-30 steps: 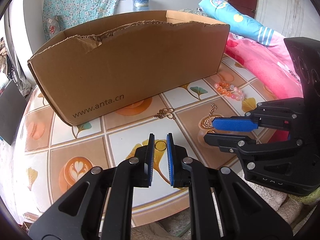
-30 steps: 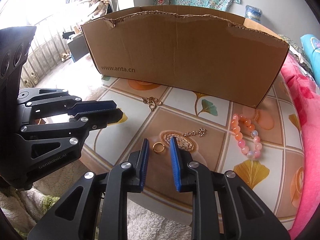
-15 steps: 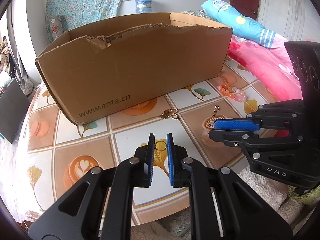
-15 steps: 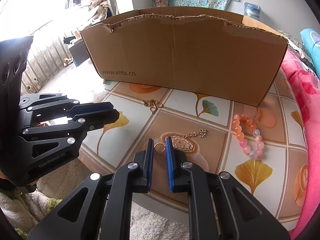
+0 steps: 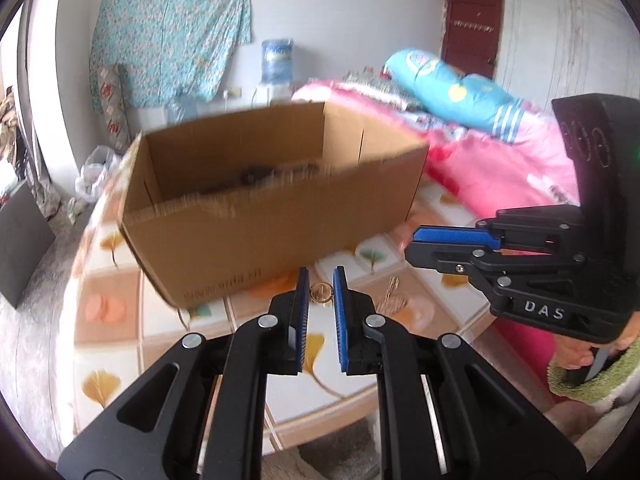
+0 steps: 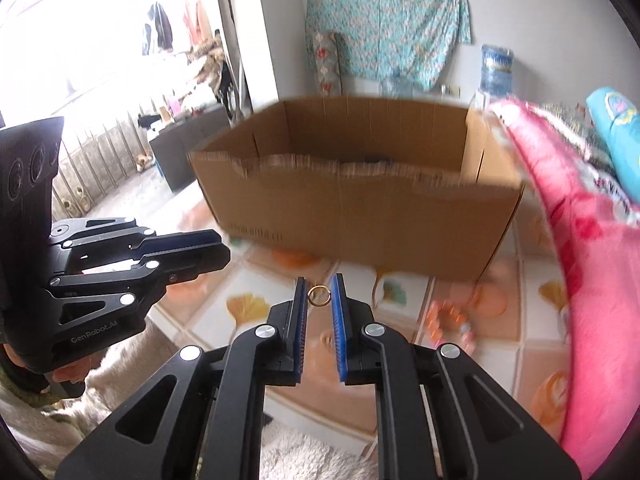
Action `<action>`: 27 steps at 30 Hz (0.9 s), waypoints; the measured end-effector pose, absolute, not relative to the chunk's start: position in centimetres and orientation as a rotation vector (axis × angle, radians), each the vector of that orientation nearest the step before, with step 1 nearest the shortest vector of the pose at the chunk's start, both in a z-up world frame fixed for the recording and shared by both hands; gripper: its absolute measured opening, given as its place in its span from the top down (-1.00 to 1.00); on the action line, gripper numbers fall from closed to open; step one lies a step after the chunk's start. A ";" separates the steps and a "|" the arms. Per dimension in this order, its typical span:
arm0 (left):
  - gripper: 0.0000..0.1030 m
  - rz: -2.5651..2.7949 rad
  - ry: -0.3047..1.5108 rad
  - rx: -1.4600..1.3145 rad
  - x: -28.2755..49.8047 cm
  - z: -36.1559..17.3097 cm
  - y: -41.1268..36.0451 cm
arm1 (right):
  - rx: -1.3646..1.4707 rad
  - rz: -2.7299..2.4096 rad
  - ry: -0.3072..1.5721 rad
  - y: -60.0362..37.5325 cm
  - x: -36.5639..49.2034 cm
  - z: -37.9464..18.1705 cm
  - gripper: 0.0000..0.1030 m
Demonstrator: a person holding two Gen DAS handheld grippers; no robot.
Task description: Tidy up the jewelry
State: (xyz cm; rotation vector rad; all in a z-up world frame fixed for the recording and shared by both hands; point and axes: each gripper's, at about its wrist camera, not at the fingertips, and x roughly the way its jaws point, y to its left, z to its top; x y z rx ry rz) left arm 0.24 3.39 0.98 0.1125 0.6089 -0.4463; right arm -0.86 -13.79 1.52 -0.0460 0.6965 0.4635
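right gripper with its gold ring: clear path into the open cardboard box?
Probably yes. The right gripper pinches a small gold ring in front of the brown cardboard box, whose top is open; nothing stands between them.

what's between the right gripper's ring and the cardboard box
In the right wrist view, nothing stands between them: only bare patterned tabletop runs from the gold ring, pinched in the right gripper, to the cardboard box. The bead bracelet lies off right.

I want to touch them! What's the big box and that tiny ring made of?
The big box looks like plain brown cardboard: matte, with a ragged torn top edge. The tiny ring, pinched in the right tongs, looks like shiny gold-coloured metal; whether it's real gold can't be told.
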 end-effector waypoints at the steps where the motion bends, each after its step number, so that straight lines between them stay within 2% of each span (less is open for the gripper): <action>1: 0.79 -0.454 0.579 0.119 0.5 2.2 3.4 | -0.047 0.467 0.672 -14.0 -0.6 2.5 0.76; 6: 0.78 -0.495 0.541 0.120 4.3 6.4 3.7 | -0.038 0.512 0.575 -15.2 2.9 7.5 0.76; 11: 0.79 -0.510 0.707 0.108 12.1 7.2 3.7 | -0.014 0.559 0.723 -15.3 10.2 8.1 0.76; 19: 0.79 -0.507 1.134 0.023 25.0 2.2 2.9 | -0.069 0.605 1.088 -12.6 19.2 2.2 0.76; 27: 0.78 -0.437 1.324 -0.042 30.2 -2.8 2.8 | -0.091 0.597 1.208 -12.3 22.2 -0.7 0.76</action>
